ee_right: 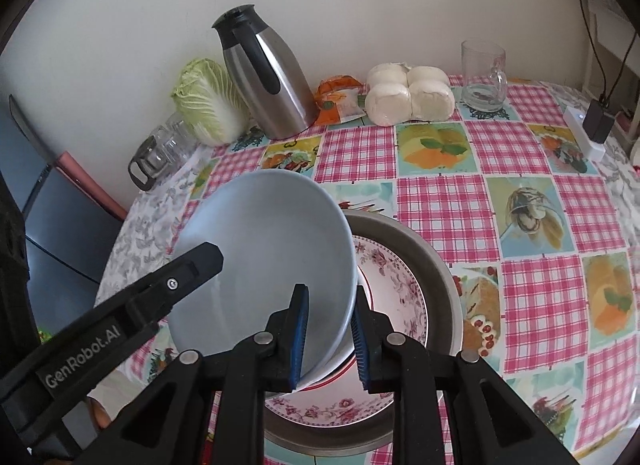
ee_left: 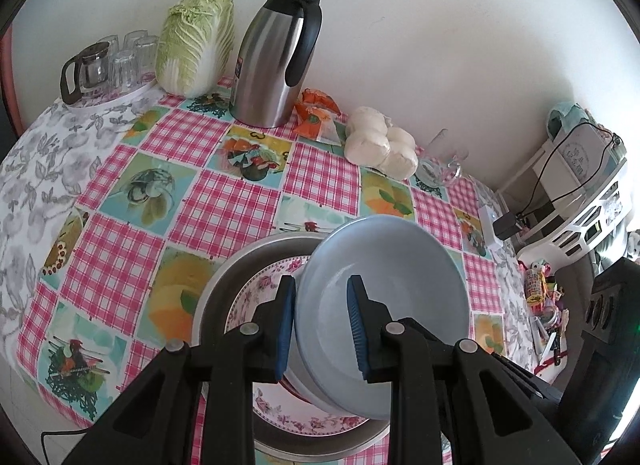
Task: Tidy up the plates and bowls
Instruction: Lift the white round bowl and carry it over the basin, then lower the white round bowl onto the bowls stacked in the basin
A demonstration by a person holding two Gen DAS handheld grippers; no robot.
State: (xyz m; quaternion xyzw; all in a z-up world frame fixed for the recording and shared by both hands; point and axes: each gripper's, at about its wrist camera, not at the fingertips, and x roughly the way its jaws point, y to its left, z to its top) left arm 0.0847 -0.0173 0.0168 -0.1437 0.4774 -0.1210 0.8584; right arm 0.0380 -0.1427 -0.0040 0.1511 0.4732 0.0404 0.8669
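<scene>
**Blue bowl gripped from two sides over the stacked dishes**

The checked surface carries a metal basin holding a floral plate. Above them tilts a pale blue bowl. The left gripper and right gripper each straddle its rim with one finger inside and one outside, partly closed onto it.

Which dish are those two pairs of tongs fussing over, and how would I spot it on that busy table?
Start at the checked tablecloth and find the grey metal basin near its front edge. Inside lies a plate with pink flowers, and tilted over it is the pale blue bowl. It is the only plain, unpatterned dish, and both the left tongs and right tongs straddle its rim.
</scene>
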